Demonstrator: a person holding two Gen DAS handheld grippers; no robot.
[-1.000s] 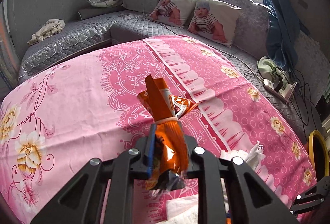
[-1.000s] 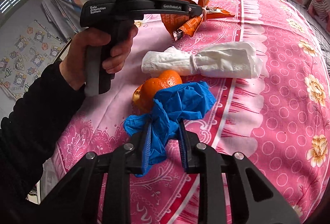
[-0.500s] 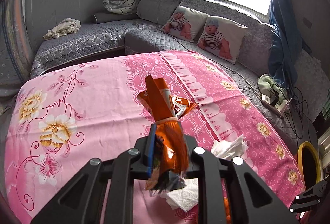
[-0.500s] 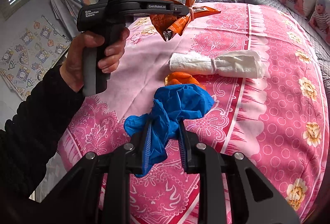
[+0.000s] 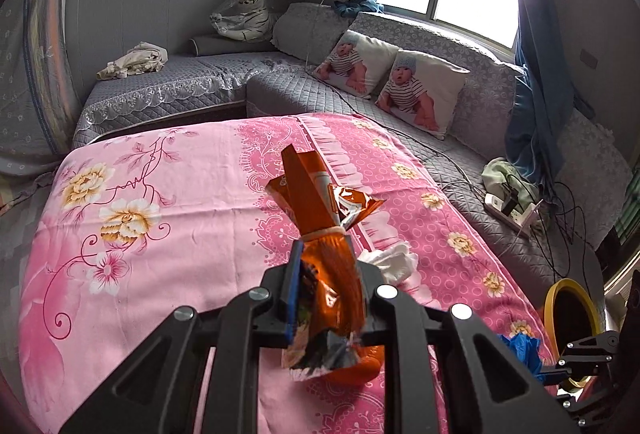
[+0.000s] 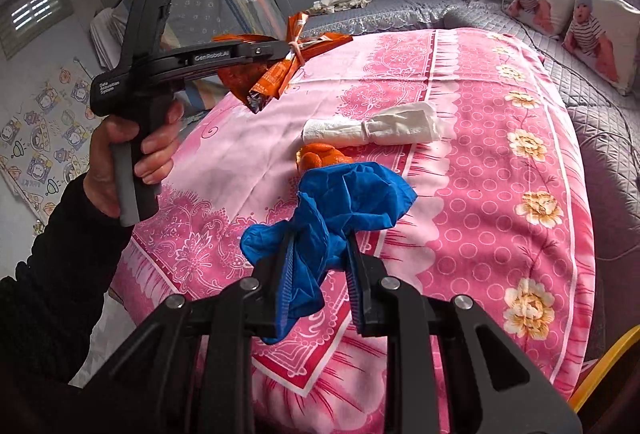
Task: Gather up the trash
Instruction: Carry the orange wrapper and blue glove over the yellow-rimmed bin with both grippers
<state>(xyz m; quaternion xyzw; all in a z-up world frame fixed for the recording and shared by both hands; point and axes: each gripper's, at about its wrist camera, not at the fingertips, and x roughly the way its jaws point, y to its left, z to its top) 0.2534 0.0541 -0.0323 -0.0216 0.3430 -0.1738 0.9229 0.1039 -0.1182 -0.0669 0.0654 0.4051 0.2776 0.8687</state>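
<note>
At the far left of the right wrist view, a bare hand (image 6: 132,158) in a black sleeve grips the handle of the left gripper (image 6: 288,52), which is held in the air above the left part of the pink floral cloth (image 6: 500,194). Its jaws are clamped on an orange snack wrapper (image 5: 324,234) tied at the middle with a pale band; in the left wrist view one crumpled end hangs below the fingers and the other fans out past the tips. To the right of that gripper, on the cloth, lies a rolled white tissue (image 6: 376,128), bound round its middle, with orange peel (image 6: 320,158) just beside its near left end. Nearer still, the right gripper (image 6: 320,258) has its jaws pressed together on a crumpled blue glove (image 6: 340,210), which bulges above the fingers and droops between them, clear of the cloth. Beyond the cloth, to the far right, a grey quilted sofa (image 5: 400,138) carries two baby-print cushions (image 5: 420,92). At the right edge of the left wrist view a yellow-rimmed bin (image 5: 554,298) stands by the cloth's near right corner.
</note>
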